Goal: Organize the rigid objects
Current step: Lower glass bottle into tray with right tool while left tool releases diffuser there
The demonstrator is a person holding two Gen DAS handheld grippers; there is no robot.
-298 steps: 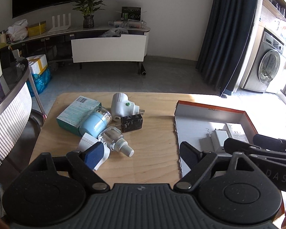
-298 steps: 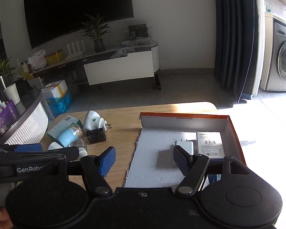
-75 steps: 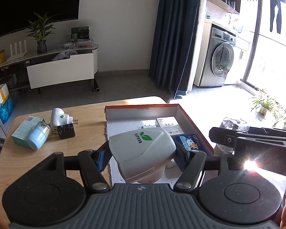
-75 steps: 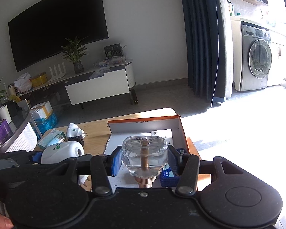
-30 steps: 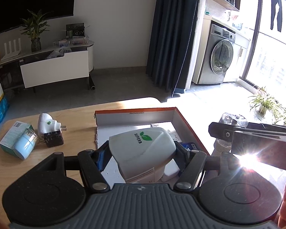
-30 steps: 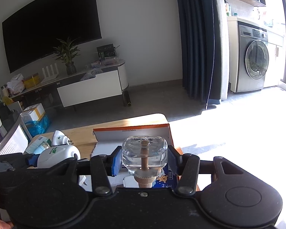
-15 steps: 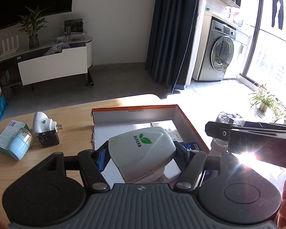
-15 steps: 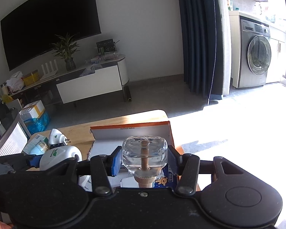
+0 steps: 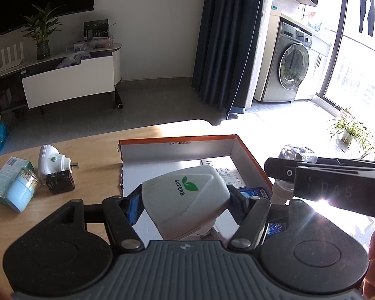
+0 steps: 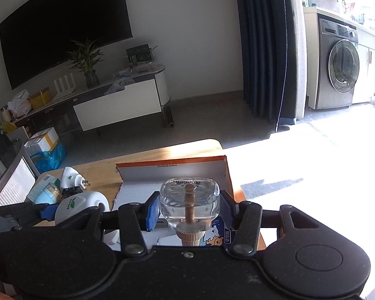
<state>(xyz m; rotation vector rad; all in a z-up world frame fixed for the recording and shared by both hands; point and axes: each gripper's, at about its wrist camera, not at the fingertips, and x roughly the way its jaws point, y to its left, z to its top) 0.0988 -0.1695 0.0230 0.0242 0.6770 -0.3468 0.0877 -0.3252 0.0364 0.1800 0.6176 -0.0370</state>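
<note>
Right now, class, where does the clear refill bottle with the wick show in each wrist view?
Left wrist view: clear refill bottle at right edge, mostly hidden behind the right gripper.
Right wrist view: bottle at lower centre, clamped between the blue pads.
Shared landmark: orange-rimmed box behind it.

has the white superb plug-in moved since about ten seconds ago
Yes. The white SUPERB plug-in lay on the wooden table left of the orange box; now the left gripper holds it above the box's open interior.
</note>
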